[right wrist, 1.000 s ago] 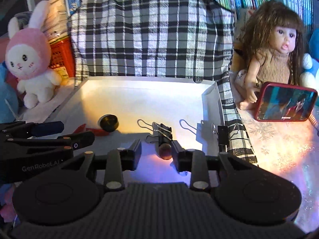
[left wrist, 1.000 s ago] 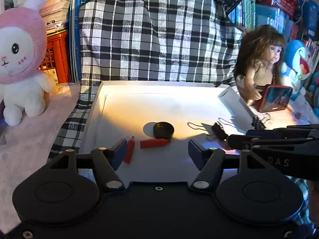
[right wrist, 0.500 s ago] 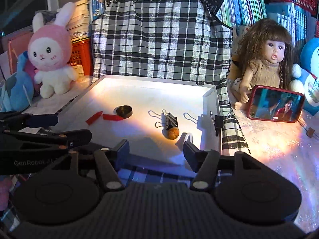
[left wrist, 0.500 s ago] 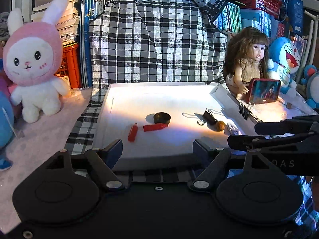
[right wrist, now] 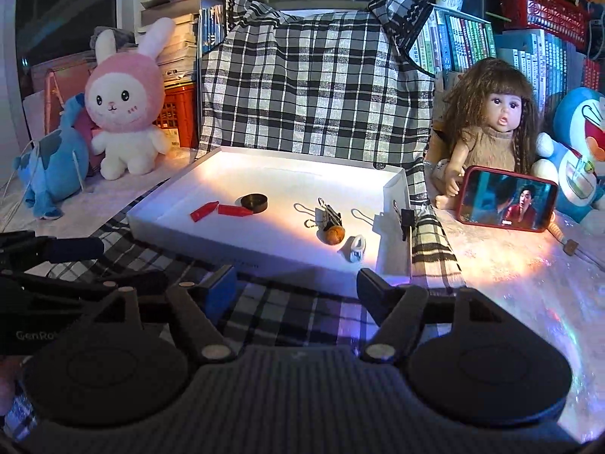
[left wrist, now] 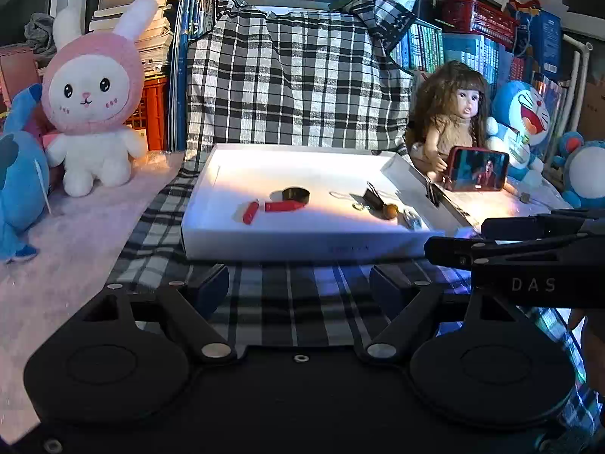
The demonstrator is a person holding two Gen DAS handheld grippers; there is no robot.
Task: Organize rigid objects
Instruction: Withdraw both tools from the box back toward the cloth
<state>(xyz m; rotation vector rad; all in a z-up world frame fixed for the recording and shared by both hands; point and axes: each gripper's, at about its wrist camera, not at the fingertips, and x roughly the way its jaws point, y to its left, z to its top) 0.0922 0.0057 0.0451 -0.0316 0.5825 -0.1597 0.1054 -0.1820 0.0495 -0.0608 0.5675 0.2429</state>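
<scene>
A white shallow box lies on the checked cloth. In it are two red pieces, a dark round lid, a black binder clip, a small brown ball and a small white piece. Another binder clip grips the box's right wall. My left gripper and right gripper are both open and empty, in front of the box's near wall.
A pink rabbit plush, a blue plush, a doll holding a red phone and a blue cat plush flank the box. Checked cloth drapes up behind. Books and red crates line the back.
Both grippers have pulled back out of the box and away from it. The right gripper has opened wider, leaving the brown ball beside the binder clip in the box.
</scene>
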